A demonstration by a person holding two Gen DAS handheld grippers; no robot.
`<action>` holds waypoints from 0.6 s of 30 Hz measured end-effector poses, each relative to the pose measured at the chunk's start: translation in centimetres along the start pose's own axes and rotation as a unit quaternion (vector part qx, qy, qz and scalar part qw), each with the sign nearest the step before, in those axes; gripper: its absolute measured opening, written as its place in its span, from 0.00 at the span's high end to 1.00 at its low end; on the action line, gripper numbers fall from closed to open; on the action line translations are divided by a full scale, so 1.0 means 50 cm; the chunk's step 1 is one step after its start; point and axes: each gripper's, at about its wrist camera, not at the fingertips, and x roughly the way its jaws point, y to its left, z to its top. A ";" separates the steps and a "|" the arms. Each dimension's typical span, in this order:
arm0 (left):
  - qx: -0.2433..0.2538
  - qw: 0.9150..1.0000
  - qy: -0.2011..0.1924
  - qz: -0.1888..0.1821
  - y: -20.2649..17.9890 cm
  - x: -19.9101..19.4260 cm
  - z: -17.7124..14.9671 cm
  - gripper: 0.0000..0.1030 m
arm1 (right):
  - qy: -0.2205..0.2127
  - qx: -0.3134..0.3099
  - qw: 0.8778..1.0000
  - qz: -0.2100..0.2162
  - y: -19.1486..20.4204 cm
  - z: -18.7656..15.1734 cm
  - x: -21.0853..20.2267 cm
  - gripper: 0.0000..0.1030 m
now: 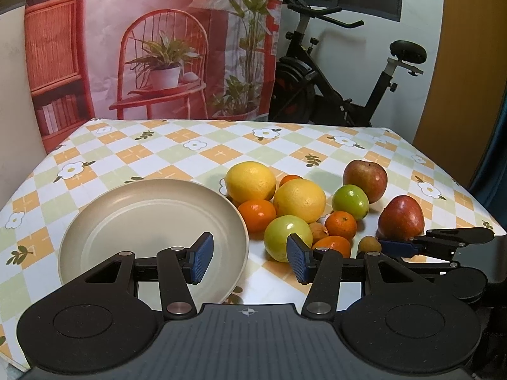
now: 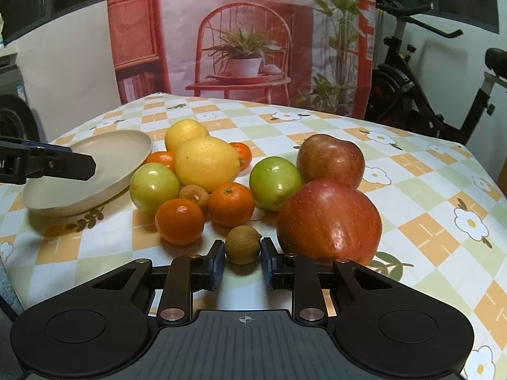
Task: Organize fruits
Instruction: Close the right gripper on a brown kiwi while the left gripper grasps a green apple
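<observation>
A heap of fruit lies on the checked tablecloth: two lemons (image 2: 207,161), two green apples (image 2: 275,182), several oranges (image 2: 179,221) and two red apples (image 2: 329,220). My right gripper (image 2: 242,255) is shut on a small brown fruit (image 2: 243,243) at the front of the heap, one pad pressing on each side, and the fruit rests on the cloth. A second small brown fruit (image 2: 194,195) sits among the oranges. My left gripper (image 1: 250,258) hangs open over the right rim of the empty cream plate (image 1: 142,221), nothing between its pads.
The plate stands left of the heap, close to a green apple (image 1: 286,237). The big red apple (image 2: 329,220) lies just right of my right gripper. A printed backdrop (image 1: 158,47) hangs behind the table, and an exercise bike (image 1: 332,79) stands beyond its far right corner.
</observation>
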 end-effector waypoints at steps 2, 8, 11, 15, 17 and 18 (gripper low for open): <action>-0.001 1.000 0.001 0.000 -0.001 0.000 0.000 0.47 | 0.008 -0.005 1.000 0.002 0.001 0.006 0.002 0.78; -0.001 1.000 0.003 -0.002 -0.003 0.006 0.001 0.47 | 0.026 -0.057 0.998 0.006 0.010 0.023 0.008 0.78; 0.000 1.000 0.005 -0.003 -0.005 0.009 -0.002 0.47 | 0.015 -0.070 0.997 0.014 0.009 0.018 0.014 0.78; -0.001 1.000 0.008 -0.010 -0.006 0.014 -0.004 0.47 | -0.001 -0.055 0.998 0.026 -0.002 0.009 0.013 0.78; -0.001 1.000 0.012 -0.015 -0.007 0.018 -0.005 0.48 | -0.002 -0.051 0.998 0.033 -0.005 0.008 0.012 0.78; -0.002 1.000 0.014 -0.019 -0.007 0.021 -0.003 0.48 | -0.003 -0.050 0.998 0.033 -0.007 0.007 0.010 0.78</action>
